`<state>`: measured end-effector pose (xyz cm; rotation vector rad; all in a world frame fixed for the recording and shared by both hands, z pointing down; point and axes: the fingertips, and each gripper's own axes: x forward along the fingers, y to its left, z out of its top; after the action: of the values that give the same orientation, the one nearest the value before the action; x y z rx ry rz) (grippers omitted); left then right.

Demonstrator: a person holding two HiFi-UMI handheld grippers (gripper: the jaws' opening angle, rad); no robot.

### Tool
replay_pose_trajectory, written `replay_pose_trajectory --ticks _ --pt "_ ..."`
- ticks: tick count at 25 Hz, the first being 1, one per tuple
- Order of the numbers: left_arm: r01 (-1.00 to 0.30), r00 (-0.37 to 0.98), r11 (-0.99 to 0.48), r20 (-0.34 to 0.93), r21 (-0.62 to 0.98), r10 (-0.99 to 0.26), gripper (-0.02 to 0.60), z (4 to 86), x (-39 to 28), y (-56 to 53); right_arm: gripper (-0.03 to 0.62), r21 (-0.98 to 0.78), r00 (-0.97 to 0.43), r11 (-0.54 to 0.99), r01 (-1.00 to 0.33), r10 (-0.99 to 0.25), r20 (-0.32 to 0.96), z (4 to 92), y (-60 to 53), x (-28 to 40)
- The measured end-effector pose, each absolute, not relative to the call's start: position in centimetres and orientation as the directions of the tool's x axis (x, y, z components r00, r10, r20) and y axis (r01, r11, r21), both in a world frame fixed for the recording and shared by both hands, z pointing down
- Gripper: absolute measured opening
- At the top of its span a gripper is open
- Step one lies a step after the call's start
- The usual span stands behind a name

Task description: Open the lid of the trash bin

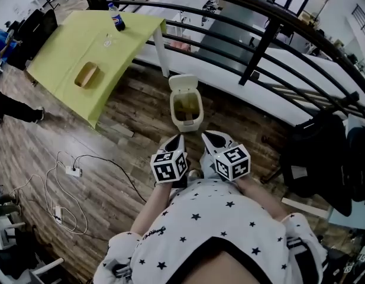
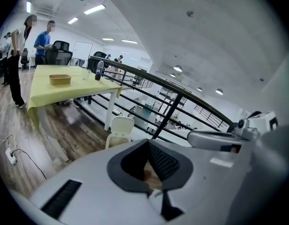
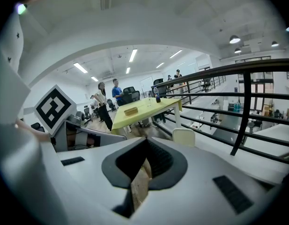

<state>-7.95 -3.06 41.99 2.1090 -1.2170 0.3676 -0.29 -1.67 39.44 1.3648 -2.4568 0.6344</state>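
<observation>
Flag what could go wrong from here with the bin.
1. The lid stands upright behind the open bin. Neither claw holds it, so it might drop shut.
2. The left claw and right claw are shut and close to the bin, so a forward reach could knock it.
3. The loose cable on the floor at left is a trip hazard.

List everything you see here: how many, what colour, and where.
Trash bin: one, cream, on the wood floor, lid up.
Railing: one, black, behind the bin.
Table: one, yellow-green, far left.
Bottle: one, dark, on the table's far edge.
Box: one, tan, on the table.
Power strip: one, white, on the floor at left.
Bystanders: two, one in blue, one in black, past the table.
Claws: two, pale grey; left claw and right claw both shut, empty.
</observation>
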Motion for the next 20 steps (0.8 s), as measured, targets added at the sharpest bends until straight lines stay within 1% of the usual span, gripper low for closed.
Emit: replay_pose_trajectory --ticks 20 --pt "-0.848 0.52 -0.329 0.538 0.415 -0.663 0.011 42.09 -8.37 -2.88 -0.006 -0.238 -0.534 0.478 -0.845 -0.74 0.409 39.0 -1.46 -0.55"
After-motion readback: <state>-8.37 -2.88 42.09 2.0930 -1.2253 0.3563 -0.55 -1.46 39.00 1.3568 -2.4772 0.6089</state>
